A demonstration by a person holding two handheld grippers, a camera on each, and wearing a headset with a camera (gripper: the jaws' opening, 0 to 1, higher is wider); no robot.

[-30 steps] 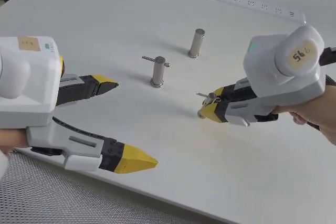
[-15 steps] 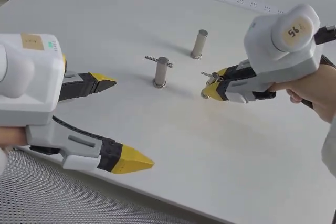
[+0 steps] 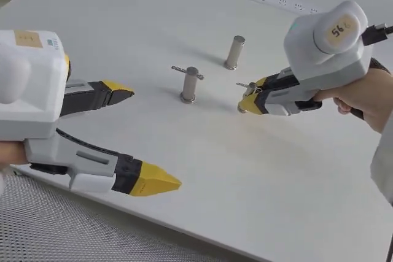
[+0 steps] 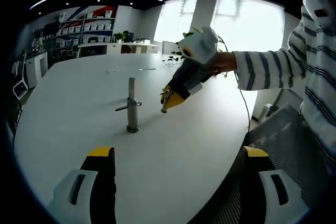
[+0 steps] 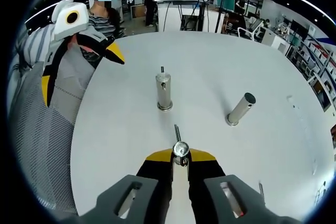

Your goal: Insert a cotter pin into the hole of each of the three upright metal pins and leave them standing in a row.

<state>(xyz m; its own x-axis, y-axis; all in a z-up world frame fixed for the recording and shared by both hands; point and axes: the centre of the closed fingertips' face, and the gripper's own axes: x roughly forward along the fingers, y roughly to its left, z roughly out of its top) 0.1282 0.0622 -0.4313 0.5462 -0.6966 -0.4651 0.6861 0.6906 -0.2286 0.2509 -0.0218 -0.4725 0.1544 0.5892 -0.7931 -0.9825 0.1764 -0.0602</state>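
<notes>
Head view: right gripper (image 3: 248,101) is gripping one cottered pin (image 3: 248,88), middle pin (image 3: 190,84) is standing cottered, far pin (image 3: 234,51) bare, left gripper (image 3: 153,138) gaping empty.

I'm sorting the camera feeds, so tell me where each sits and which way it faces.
Head view: headset, looking down at the table; left gripper, right gripper, a hand show.
Left gripper view: on left gripper, facing the right gripper; own open fingers, a striped sleeve.
Right gripper view: on right gripper, facing the left one; own fingers clamp a metal pin.
Shared: the middle pin.
</notes>
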